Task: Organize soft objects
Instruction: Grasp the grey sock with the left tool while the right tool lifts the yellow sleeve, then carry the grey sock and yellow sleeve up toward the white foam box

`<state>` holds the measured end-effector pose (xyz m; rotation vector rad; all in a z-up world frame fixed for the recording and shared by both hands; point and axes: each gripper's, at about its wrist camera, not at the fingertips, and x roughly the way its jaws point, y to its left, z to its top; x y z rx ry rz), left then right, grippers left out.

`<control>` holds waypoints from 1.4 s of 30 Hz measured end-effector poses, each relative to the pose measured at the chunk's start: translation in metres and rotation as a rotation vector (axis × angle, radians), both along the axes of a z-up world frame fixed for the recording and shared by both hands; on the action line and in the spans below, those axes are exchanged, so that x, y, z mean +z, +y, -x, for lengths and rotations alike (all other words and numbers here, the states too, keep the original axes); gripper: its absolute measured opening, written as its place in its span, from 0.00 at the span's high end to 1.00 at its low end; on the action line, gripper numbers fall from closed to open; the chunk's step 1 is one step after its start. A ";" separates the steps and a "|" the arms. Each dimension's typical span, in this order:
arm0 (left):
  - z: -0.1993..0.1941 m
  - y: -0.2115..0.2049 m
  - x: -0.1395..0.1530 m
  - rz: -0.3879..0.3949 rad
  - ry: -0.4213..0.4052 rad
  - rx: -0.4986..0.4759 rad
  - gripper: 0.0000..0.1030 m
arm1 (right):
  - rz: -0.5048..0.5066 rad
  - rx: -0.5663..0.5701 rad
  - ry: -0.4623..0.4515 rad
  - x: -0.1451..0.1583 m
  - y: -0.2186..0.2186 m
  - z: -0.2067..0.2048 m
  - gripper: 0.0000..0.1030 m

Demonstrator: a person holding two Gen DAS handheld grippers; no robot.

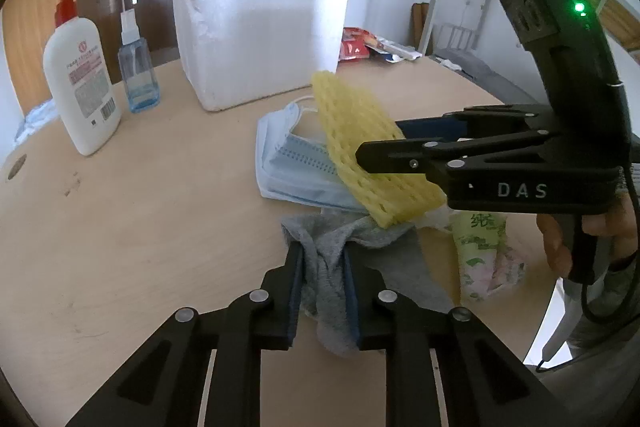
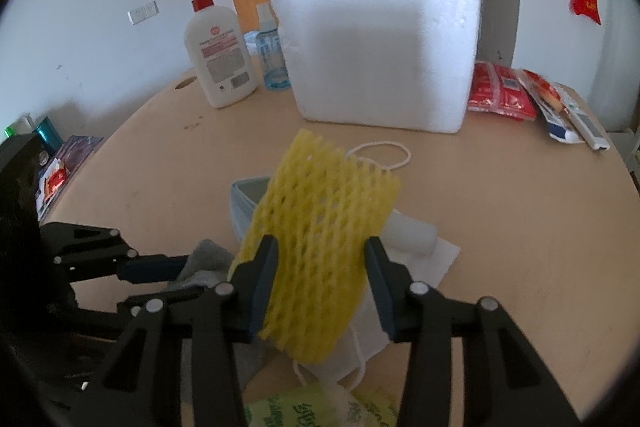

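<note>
Nearest the lens, our left gripper has its jaws pinched narrow on a bunched grey sock that lies on the wooden table; our right gripper clamps a yellow foam net sleeve between its blue pads and holds it tilted above the pile — seen from the left wrist, the same gripper reaches in from the right, a hand on its handle. Just right of the sock lies a green tissue pack; beneath and behind the sleeve we see stacked blue face masks, one white ear loop trailing toward the far side, and a white folded tissue to the right. Farther back stands a white foam box, open side up; left of it, a small blue spray bottle and a white pump bottle with a red pump; at the far right — red snack packets.
</note>
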<state>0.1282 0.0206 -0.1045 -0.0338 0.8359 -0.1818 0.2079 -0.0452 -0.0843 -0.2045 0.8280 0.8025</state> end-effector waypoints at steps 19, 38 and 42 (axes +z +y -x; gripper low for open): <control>0.015 -0.001 0.010 0.008 -0.055 0.019 0.84 | -0.029 -0.027 -0.058 0.012 -0.013 0.015 0.89; 0.045 0.008 0.056 -0.002 -0.204 0.096 0.85 | -0.130 -0.050 -0.137 0.052 -0.034 0.037 0.89; 0.052 0.009 0.061 0.001 -0.228 0.126 0.85 | -0.148 -0.069 -0.155 0.057 -0.040 0.043 0.90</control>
